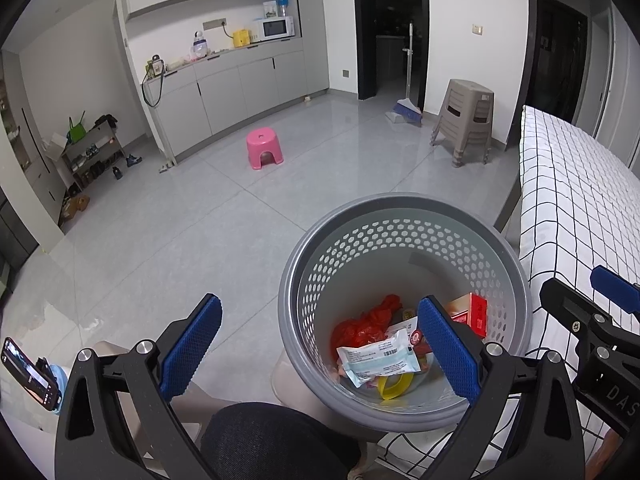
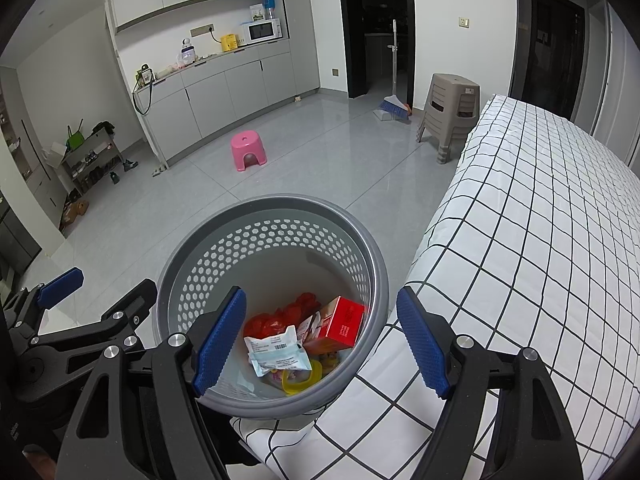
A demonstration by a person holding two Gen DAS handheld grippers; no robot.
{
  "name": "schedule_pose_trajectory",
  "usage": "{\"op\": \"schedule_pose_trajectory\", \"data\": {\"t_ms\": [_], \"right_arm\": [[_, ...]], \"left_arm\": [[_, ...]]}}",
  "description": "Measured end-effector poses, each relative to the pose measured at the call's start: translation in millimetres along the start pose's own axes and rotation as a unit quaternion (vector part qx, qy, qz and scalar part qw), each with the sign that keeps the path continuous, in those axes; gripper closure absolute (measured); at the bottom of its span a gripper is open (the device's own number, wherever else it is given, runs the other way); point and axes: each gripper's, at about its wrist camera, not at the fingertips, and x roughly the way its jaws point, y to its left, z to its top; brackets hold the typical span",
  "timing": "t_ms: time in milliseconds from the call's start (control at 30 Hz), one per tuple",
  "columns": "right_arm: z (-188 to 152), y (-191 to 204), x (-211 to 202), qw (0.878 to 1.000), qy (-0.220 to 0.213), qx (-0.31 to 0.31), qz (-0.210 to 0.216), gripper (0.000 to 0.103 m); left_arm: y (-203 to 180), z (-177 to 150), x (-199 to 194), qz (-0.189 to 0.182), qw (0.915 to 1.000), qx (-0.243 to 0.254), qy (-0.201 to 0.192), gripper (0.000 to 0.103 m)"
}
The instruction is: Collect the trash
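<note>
A grey perforated basket [image 1: 400, 204] [image 2: 272, 204] stands close below both grippers, against the checked table's edge. In it lie a red plastic bag [image 1: 368, 324] [image 2: 276, 320], a white and blue packet [image 1: 380, 360] [image 2: 276, 352], a red box [image 1: 476, 312] [image 2: 344, 320] and a yellow ring [image 1: 396, 388] [image 2: 300, 384]. My left gripper [image 1: 320, 302] [image 2: 100, 288] hangs open over the basket's left rim with nothing between its blue pads. My right gripper [image 2: 322, 292] [image 1: 576, 284] is open over the basket's right side and the cloth edge, also empty.
A table with a black-and-white checked cloth [image 2: 540, 240] fills the right. On the grey floor beyond stand a pink stool [image 1: 264, 154], stacked brown stools [image 1: 466, 120] and a broom [image 1: 406, 108]. A phone [image 1: 28, 376] sits at lower left; a person's dark knee [image 1: 272, 440] is below.
</note>
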Motion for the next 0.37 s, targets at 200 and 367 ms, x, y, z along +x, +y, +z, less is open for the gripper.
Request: {"op": "schedule_pose_trajectory", "data": {"t_ms": [200, 367], "right_arm": [[-0.7, 1.2, -0.3, 1.000, 0.000, -0.002, 0.000, 0.029], [-1.5, 1.8, -0.6, 1.000, 0.000, -0.001, 0.000, 0.029]], "left_arm": [[1.9, 0.7, -0.6, -0.005, 1.0000, -0.004, 0.002, 0.006], [2.9, 1.0, 0.4, -0.006, 1.0000, -0.006, 0.005, 0.006]]}}
